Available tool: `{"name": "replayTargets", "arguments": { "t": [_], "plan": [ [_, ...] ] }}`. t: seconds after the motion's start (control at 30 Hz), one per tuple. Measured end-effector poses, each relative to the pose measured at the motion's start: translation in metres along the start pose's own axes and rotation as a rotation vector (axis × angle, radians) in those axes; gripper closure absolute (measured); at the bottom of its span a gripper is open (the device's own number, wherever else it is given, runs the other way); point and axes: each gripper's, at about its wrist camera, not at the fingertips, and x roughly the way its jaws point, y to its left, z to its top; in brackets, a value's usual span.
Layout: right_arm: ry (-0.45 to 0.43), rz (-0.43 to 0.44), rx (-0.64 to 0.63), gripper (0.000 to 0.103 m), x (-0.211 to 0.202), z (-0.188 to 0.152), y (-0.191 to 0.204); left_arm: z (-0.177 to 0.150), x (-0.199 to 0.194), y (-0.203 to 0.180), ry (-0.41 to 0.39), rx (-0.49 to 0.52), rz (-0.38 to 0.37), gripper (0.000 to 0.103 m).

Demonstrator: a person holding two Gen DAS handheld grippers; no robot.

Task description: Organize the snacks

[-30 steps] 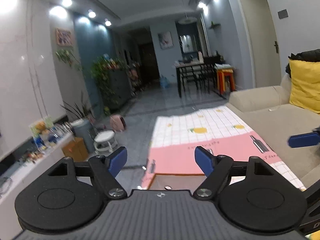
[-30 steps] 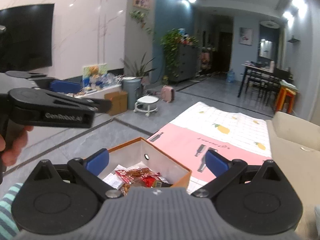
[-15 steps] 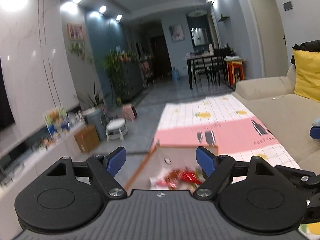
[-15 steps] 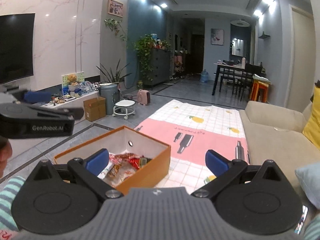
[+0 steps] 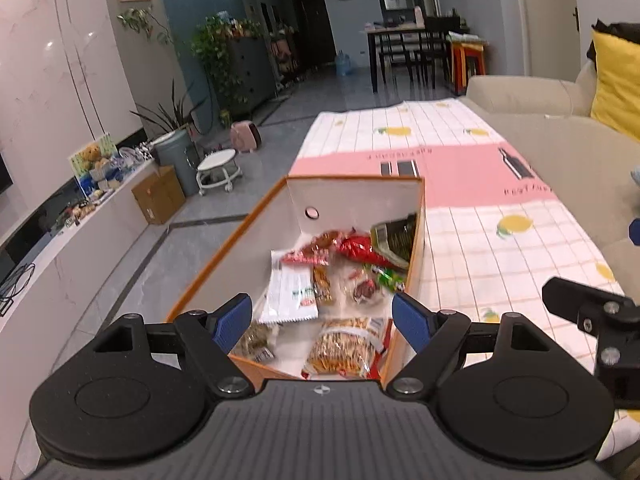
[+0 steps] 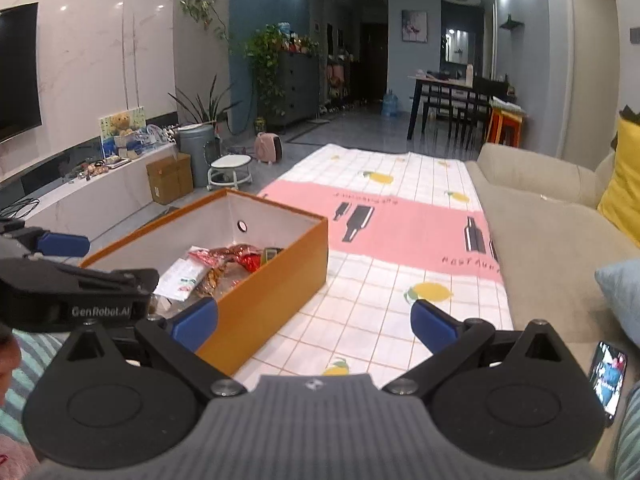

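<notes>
Orange box (image 5: pixel 416 248) is the landmark: open top, white inside, sits on the checked pink-and-white cloth (image 5: pixel 492 240) covering the worktop. Snacks (image 5: pixel 344 276) lie loose inside the box: red wrappers (image 5: pixel 354 249) toward its far end, a white packet (image 5: pixel 290 294) flat along the left wall, a dark-printed pack (image 5: pixel 394 236) leaning on the right wall, a bag of golden sticks (image 5: pixel 346 346) at the near end. Left claw (image 5: pixel 322 322) hangs over the near end of the box, jaws wide, nothing between the blue pads (image 5: pixel 234 318); its right pad sits just outside the box's right wall. Right claw (image 6: pixel 314 322) is to the right of the box, over bare cloth, jaws wide and empty, its left pad (image 6: pixel 196 320) close to the box's near right corner. In the right wrist view the left claw's black body shows at the box's left side. Beige sofa (image 6: pixel 552 240) runs along the far right of the box, yellow cushion (image 6: pixel 624 184) on it, a phone (image 6: pixel 608 380) lying on the seat near the right claw.
</notes>
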Motion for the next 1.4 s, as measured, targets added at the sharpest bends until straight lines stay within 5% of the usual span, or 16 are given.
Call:
{"name": "replayTargets", "arguments": {
  "t": [1.4],
  "plan": [
    [0.056, 0.009, 0.008, 0.004, 0.013, -0.004, -0.002, -0.001, 0.003, 0.006, 0.072, -0.041, -0.020, 0.010]
  ]
}}
